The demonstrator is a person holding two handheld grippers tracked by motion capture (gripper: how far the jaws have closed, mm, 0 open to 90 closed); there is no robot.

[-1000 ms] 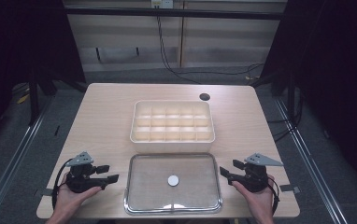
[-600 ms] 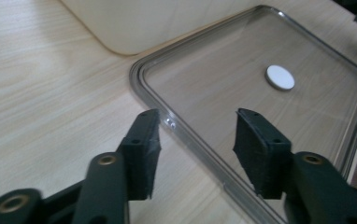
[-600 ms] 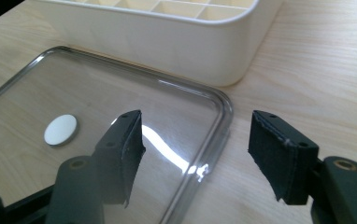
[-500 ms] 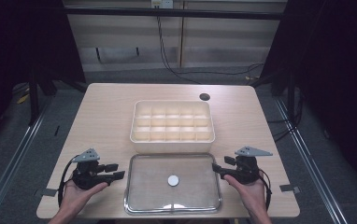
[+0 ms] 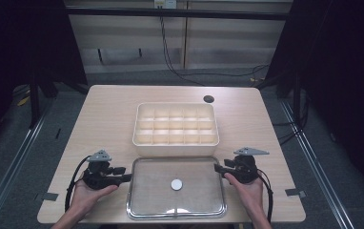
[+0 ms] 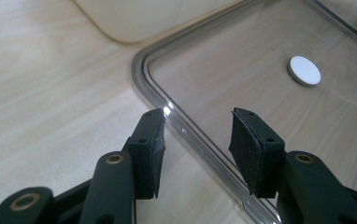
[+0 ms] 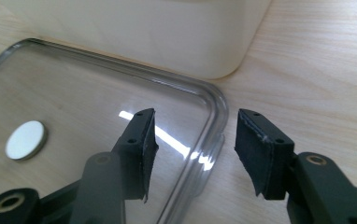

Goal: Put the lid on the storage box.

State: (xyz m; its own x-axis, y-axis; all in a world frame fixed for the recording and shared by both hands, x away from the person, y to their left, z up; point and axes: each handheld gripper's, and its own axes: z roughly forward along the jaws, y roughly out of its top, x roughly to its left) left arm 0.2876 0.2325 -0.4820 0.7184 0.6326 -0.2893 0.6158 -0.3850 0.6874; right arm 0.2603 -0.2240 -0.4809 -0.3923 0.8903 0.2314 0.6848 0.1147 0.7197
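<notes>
From the high view, my left gripper (image 5: 126, 177) sits at the nine o'clock edge of the clear lid (image 5: 176, 187), and my right gripper (image 5: 217, 168) at its three o'clock edge. The lid lies flat on the wooden table (image 5: 104, 119), directly at six o'clock of the cream compartment box (image 5: 175, 123), their near edges touching or almost so. A small white disc (image 5: 176, 184) marks the lid's middle.

In the left gripper view, my jaws have just been closing and now stand about half open. The lid's rim (image 6: 181, 128) runs between the two pads, one pad over the table, the other over the clear panel. Neither pad presses on it yet, so I hold nothing. The white disc (image 6: 304, 70) lies toward one o'clock, the box's corner (image 6: 120, 23) toward eleven.

In the right gripper view, my jaws have also just been closing and are likewise half open, straddling the lid's rounded corner (image 7: 214, 112). One pad hovers over the panel, the other over bare table (image 7: 317, 60); no contact shows. The box wall (image 7: 167, 32) rises at twelve o'clock, the disc (image 7: 25, 140) at nine.

To do this well, I judge I should lower both tips until the rim sits deep between the pads, then pinch both sides together and evenly. The plastic looks slick and thin, so a shallow bite could slip. I would lift level, keeping both hands matched, so the lid does not twist or knock the box.
</notes>
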